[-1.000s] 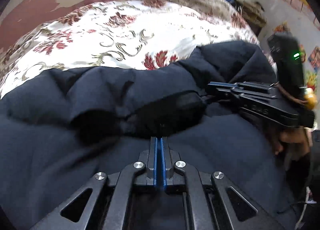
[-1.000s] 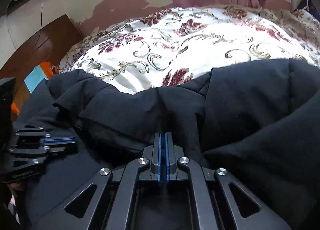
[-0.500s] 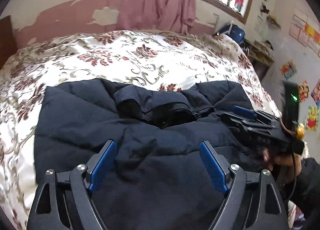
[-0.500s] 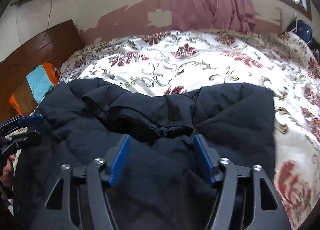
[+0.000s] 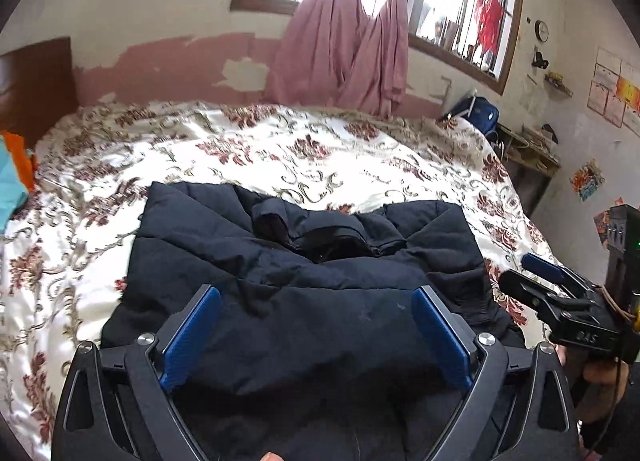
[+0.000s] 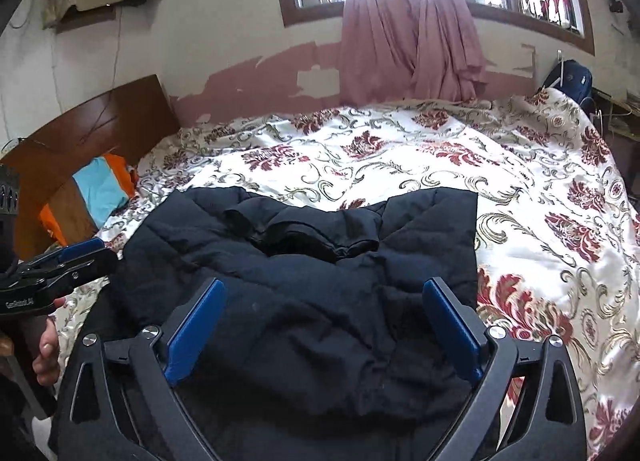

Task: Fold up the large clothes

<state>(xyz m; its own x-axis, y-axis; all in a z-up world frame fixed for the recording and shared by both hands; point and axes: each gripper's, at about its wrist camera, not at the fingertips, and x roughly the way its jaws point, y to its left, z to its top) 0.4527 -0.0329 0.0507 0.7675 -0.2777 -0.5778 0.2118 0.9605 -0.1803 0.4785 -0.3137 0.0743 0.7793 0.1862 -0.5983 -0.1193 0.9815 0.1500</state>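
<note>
A dark navy padded jacket (image 5: 320, 269) lies folded and bunched on the bed, collar end away from me; the right wrist view shows the same jacket (image 6: 320, 261). My left gripper (image 5: 316, 335) hovers above its near part. The jaws are opening wide, and the blue pads (image 5: 192, 337) touch nothing. My right gripper (image 6: 324, 335) hangs likewise over the jacket, jaws opening, with only the cloth below them. From the left wrist, the right gripper (image 5: 526, 277) shows at the right edge in a hand. The left gripper (image 6: 94, 257) shows at the right wrist view's left edge.
The floral bedspread (image 6: 440, 149) reaches far beyond the jacket. A wooden headboard (image 6: 80, 133) with orange and teal cloth (image 6: 100, 189) stands left. Pink curtains (image 5: 352, 53) hang under the window. A blue bag (image 5: 476, 113) and a small table (image 5: 528, 153) stand right.
Both grippers were shut on jacket fabric; both have let go, opened wide and pulled back and up. The whole folded jacket and more of the room are now in view.
</note>
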